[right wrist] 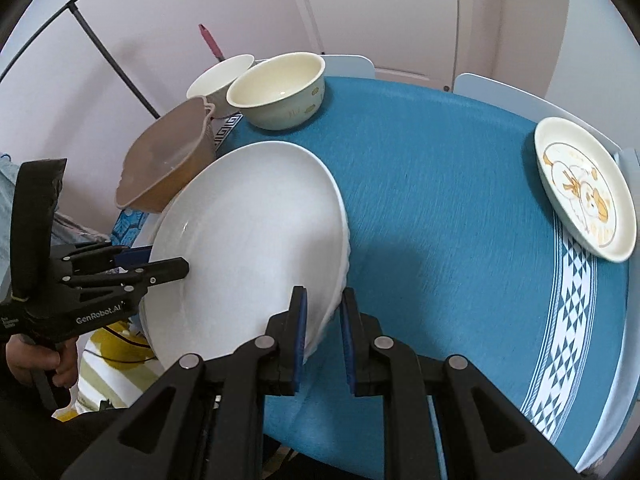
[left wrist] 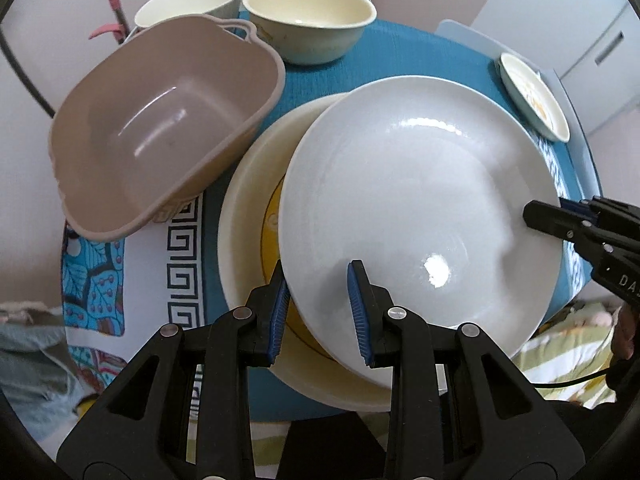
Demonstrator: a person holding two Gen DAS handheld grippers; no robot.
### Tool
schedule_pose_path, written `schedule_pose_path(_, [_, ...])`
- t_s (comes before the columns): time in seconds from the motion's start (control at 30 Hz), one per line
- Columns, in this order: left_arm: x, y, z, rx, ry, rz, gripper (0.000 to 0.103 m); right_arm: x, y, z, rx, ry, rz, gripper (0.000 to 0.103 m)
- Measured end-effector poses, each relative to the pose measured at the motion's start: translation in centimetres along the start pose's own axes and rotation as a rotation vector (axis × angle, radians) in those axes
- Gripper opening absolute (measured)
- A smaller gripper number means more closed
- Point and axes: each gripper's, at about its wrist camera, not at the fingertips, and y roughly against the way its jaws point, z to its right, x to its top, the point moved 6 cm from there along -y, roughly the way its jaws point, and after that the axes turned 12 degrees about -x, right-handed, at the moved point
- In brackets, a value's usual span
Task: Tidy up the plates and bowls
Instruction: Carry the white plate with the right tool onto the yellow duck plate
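Note:
A large white plate (left wrist: pixel 416 200) is held tilted over a cream plate with a yellow print (left wrist: pixel 256 216) on the blue tablecloth. My left gripper (left wrist: pixel 320 300) is shut on the white plate's near rim. My right gripper (right wrist: pixel 322 336) is shut on its opposite rim (right wrist: pixel 328 308); its fingers show at the plate's right edge in the left wrist view (left wrist: pixel 548 220). The white plate also shows in the right wrist view (right wrist: pixel 248 248), with the left gripper's fingers (right wrist: pixel 164 270) at its left edge.
A tan plastic basin (left wrist: pixel 160 128) leans at the left. Two cream bowls (left wrist: pixel 308 16) (left wrist: pixel 192 0) stand at the back. A small printed plate (right wrist: pixel 584 192) sits at the table's right edge. Chair backs (right wrist: pixel 500 84) stand behind the table.

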Motion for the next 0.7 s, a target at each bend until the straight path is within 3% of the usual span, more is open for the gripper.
schedule_pose_path(0.37, [0.2,-0.5,-0.2,0.077,-0.106,-0.028,0.026,-1.2,-0.5,-0.4,-0.062,-0.043,-0.002,0.015])
schedule_pose_path(0.57, [0.5,-0.6,0.4,0.209,-0.197,-0.036,0.026,-1.1,-0.9,-0.9,-0.085,-0.024,0.004,0.015])
schedule_pose_path(0.7, [0.6,-0.8,0.7,0.243,-0.225,-0.036,0.026,-1.1,-1.0,-1.1,-0.103,-0.012,0.009,0.015])
